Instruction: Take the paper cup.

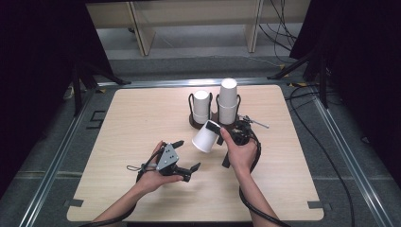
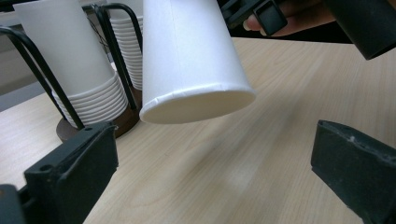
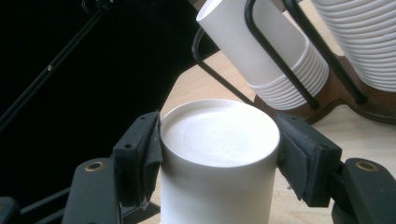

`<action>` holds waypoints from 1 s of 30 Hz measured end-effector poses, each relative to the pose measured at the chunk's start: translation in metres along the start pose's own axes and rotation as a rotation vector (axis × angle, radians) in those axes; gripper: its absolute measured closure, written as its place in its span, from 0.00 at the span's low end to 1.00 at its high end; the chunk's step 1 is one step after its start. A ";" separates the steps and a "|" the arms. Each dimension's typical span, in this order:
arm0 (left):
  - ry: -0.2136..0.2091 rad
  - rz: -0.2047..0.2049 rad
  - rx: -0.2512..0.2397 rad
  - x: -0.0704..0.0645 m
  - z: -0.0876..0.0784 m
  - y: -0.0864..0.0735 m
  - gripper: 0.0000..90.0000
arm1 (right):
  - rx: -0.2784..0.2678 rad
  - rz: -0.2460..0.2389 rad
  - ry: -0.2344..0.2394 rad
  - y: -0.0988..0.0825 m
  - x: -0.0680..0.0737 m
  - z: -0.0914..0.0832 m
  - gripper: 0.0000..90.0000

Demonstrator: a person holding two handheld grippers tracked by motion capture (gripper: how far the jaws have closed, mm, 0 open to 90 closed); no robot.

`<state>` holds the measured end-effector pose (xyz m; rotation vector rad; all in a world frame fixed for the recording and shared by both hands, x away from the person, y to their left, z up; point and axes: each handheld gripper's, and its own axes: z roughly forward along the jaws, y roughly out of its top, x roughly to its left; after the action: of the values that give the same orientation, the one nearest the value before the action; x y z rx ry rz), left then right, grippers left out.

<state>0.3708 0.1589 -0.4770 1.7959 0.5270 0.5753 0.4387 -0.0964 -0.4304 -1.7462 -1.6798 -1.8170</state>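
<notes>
A single white paper cup (image 1: 206, 136) hangs tilted over the table, its mouth facing down and left. My right gripper (image 1: 220, 132) is shut on its base end; in the right gripper view both pads (image 3: 145, 149) press the cup (image 3: 219, 186) just below its closed bottom. My left gripper (image 1: 187, 154) is open, lower left of the cup and apart from it. The left gripper view looks up at the cup's rim (image 2: 196, 100) between my wide-apart jaws. Behind stands a dark holder (image 1: 195, 122) with two stacks of white cups (image 1: 201, 105).
The taller cup stack (image 1: 228, 99) sits in the holder's right ring. A thin grey rod (image 1: 257, 123) lies on the table right of the holder. The wooden table (image 1: 137, 118) has bare room on its left half and along the front.
</notes>
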 end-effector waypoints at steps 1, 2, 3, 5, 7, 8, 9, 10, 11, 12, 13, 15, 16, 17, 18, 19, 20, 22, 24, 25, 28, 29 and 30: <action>0.000 0.004 -0.004 0.000 0.001 0.000 0.00 | -0.020 -0.052 -0.005 0.002 -0.005 -0.001 0.39; 0.000 0.004 -0.004 0.000 0.001 0.000 0.00 | -0.020 -0.052 -0.005 0.002 -0.005 -0.001 0.39; 0.002 0.004 -0.013 0.000 0.002 0.000 0.00 | -0.009 -0.027 -0.020 0.002 -0.004 -0.001 0.39; 0.004 -0.003 -0.028 0.001 0.004 -0.001 0.00 | -0.020 -0.023 -0.022 0.004 -0.006 -0.005 0.39; 0.007 -0.005 -0.028 0.002 0.005 -0.001 0.00 | -0.014 0.009 -0.010 0.004 -0.006 -0.006 0.39; 0.007 -0.005 -0.028 0.002 0.005 -0.001 0.00 | -0.014 0.009 -0.010 0.004 -0.006 -0.006 0.39; 0.006 -0.008 -0.044 0.002 0.007 -0.001 0.00 | -0.023 -0.024 -0.029 0.005 -0.008 -0.006 0.39; 0.004 -0.013 -0.055 0.002 0.008 -0.001 0.00 | -0.015 -0.002 -0.019 0.005 -0.007 -0.007 0.39; 0.008 -0.011 -0.044 0.003 0.008 0.000 0.00 | -0.018 -0.003 -0.020 0.005 -0.008 -0.007 0.39; 0.009 -0.015 -0.051 0.003 0.009 0.000 0.00 | -0.020 0.011 -0.007 0.005 -0.008 -0.007 0.39; 0.006 -0.015 -0.070 0.004 0.011 0.000 0.00 | -0.013 0.049 0.000 0.004 -0.006 -0.007 0.39; 0.005 -0.007 -0.070 0.005 0.013 0.000 0.00 | -0.018 0.033 -0.013 0.004 -0.007 -0.006 0.39; 0.004 -0.010 -0.076 0.007 0.017 -0.001 0.00 | -0.009 0.048 -0.022 0.004 -0.007 -0.006 0.39; 0.004 -0.010 -0.076 0.007 0.017 -0.001 0.00 | -0.009 0.048 -0.022 0.004 -0.007 -0.006 0.39; 0.004 -0.014 -0.072 0.008 0.018 -0.001 0.00 | -0.008 0.052 -0.013 0.004 -0.007 -0.005 0.39; 0.006 -0.018 -0.072 0.008 0.021 -0.001 0.00 | -0.008 0.053 -0.016 0.004 -0.007 -0.005 0.39; 0.006 -0.018 -0.072 0.008 0.021 -0.001 0.00 | -0.018 0.004 -0.024 0.004 -0.010 -0.005 0.39; 0.003 -0.014 -0.069 0.009 0.023 0.000 0.00 | -0.022 0.008 -0.015 0.004 -0.011 -0.005 0.39; -0.004 -0.022 -0.074 0.009 0.026 0.000 0.00 | -0.014 0.044 -0.005 0.004 -0.009 -0.005 0.39; -0.010 -0.023 -0.081 0.009 0.029 0.001 0.00 | -0.021 0.032 -0.022 0.004 -0.010 -0.005 0.39; -0.013 -0.025 -0.077 0.009 0.034 0.003 0.00 | -0.018 0.039 -0.021 0.004 -0.009 -0.005 0.39; -0.013 -0.025 -0.077 0.009 0.034 0.003 0.00 | -0.018 0.039 -0.021 0.004 -0.009 -0.005 0.39; -0.016 -0.027 -0.077 0.009 0.036 0.003 0.00 | -0.020 0.029 -0.021 0.004 -0.010 -0.005 0.39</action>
<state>0.3999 0.1369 -0.4822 1.7166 0.5111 0.5548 0.4422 -0.1071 -0.4341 -1.7945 -1.6400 -1.8159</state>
